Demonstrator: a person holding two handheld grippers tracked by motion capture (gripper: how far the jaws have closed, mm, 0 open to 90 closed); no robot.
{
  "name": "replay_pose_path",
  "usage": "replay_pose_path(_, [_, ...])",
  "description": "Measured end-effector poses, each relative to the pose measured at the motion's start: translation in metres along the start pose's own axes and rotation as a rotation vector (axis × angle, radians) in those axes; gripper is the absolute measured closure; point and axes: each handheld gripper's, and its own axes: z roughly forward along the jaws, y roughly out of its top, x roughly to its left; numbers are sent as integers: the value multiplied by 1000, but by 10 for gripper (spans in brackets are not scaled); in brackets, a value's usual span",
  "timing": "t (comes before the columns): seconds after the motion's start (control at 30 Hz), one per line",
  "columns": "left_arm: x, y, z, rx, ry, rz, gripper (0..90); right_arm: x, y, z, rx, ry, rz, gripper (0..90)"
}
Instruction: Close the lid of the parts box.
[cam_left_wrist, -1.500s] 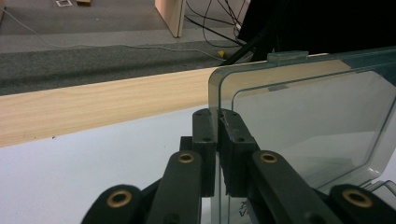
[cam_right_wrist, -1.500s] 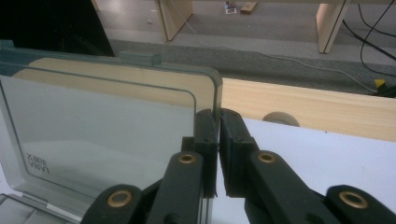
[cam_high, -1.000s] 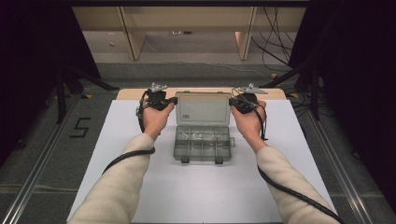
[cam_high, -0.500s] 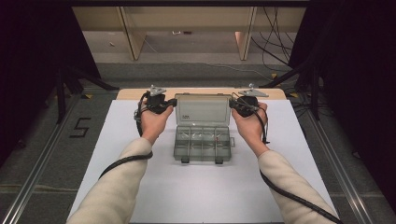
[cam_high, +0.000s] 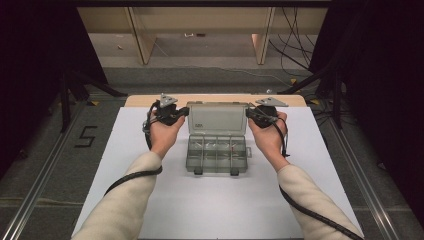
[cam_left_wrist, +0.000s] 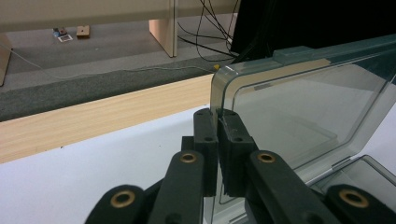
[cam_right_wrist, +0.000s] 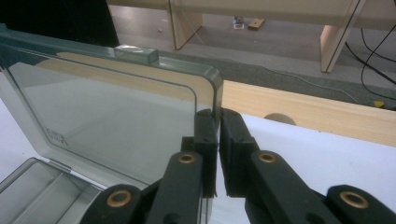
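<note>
Both tongs are clenched on the lid (cam_high: 218, 119) of the clear organizer box (cam_high: 217, 155) at the middle of the white table (cam_high: 130, 140) — left gripper (cam_left_wrist: 218, 122) on its left edge, right gripper (cam_right_wrist: 217, 116) on its right. The lid stands about upright; whether opening or closing, I cannot tell. Next, both hands must swing it evenly. A small embossed mark on the lid is unreadable — farther left, "5" (cam_high: 85, 136) on the floor.

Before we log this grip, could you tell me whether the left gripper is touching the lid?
Touching: in the left gripper view, the left gripper has its jaws shut on the lid's side edge.
</note>
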Motion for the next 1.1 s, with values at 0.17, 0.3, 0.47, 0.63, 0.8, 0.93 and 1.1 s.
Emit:
replay_pose_path(0.17, [-2, -1, -2, -3, -2, -2, 863, 0, -1, -1, -2, 1, -10, 866])
replay_pose_path(0.3, [-3, -3, -4, -8, 0, 2, 863, 1, -1, -3, 1, 1, -8, 866])
replay_pose_path(0.47, [-3, -4, -7, -10, 0, 13, 863, 2, -1, -4, 6, 1, -12, 866])
replay_pose_path(0.63, [-4, -5, -8, -12, 2, 19, 862, 2, -3, -6, -5, 2, -18, 866])
replay_pose_path(0.8, [-5, -6, -10, -15, 5, 38, 862, 3, -4, -8, -8, 7, -28, 866])
replay_pose_path(0.93, [-6, -7, -11, -18, 3, 36, 862, 4, -6, -9, -16, 3, -32, 866])
replay_pose_path(1.1, [-8, -9, -14, -22, 6, 51, 862, 5, -7, -12, -10, 4, -30, 866])
